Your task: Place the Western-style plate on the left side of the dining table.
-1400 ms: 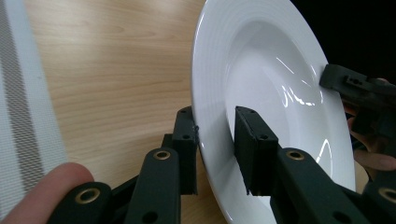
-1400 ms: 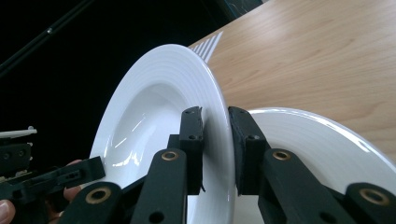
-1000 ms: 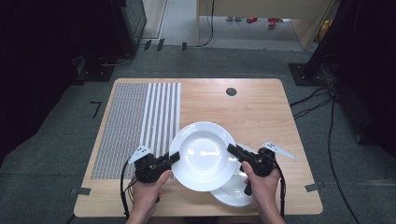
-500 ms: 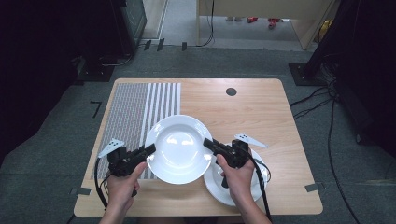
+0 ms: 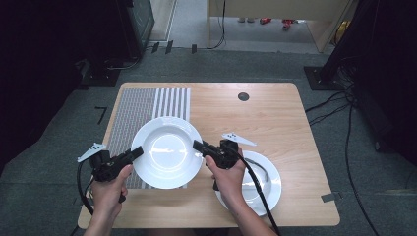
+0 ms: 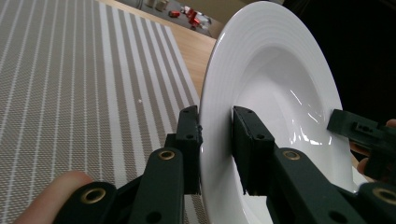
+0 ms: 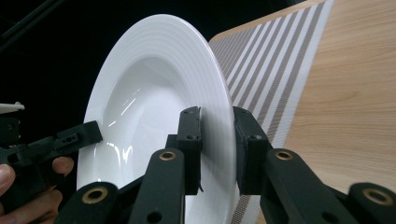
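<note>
Black fingers (image 6: pixel 189 149), brass-ringed screws, trailing black cables.

A striped grey placemat (image 5: pixel 147 118) covers the left part of the wooden table (image 5: pixel 285 123). A second white plate (image 5: pixel 268 184) sits near the table's front right corner. A small round dark hole (image 5: pixel 243 96) shows toward the far edge. Black cables (image 5: pixel 329 105) trail over the grey carpet (image 5: pixel 206 64) on the right, and a strip of tape (image 5: pixel 331 197) lies by the table's corner.
</note>
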A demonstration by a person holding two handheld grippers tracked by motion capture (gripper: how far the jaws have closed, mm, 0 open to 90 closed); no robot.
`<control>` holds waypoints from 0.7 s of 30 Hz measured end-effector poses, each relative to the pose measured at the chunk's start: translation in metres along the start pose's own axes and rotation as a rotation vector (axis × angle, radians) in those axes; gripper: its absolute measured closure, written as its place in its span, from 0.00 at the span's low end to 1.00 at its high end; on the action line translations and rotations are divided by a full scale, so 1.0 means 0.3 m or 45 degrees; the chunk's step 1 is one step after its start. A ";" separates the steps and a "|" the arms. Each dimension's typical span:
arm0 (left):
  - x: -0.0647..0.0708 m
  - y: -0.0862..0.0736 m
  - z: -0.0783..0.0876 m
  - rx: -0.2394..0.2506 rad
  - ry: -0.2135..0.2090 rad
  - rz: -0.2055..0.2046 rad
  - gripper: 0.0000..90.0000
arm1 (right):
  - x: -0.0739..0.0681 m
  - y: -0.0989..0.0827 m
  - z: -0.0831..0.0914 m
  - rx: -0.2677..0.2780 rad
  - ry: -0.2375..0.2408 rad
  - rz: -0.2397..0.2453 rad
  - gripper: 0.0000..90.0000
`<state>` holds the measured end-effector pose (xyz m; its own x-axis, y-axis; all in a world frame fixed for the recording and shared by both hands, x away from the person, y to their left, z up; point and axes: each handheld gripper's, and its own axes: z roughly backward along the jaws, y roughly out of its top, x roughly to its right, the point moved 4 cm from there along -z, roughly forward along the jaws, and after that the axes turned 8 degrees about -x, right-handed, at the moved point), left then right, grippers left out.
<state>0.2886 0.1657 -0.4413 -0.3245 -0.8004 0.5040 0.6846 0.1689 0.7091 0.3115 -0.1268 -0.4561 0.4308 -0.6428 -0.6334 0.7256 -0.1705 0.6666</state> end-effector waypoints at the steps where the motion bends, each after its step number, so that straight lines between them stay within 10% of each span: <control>1: -0.008 0.005 0.001 0.002 0.005 0.005 0.82 | -0.004 0.001 -0.010 -0.004 -0.001 -0.001 0.85; 21: -0.146 0.055 -0.016 0.008 0.040 0.090 0.83 | -0.011 0.044 -0.185 -0.055 -0.041 -0.009 0.83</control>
<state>0.3170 0.2008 -0.4540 -0.2546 -0.8041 0.5372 0.7012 0.2290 0.6752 0.3495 -0.0854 -0.4670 0.4086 -0.6656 -0.6245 0.7515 -0.1429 0.6440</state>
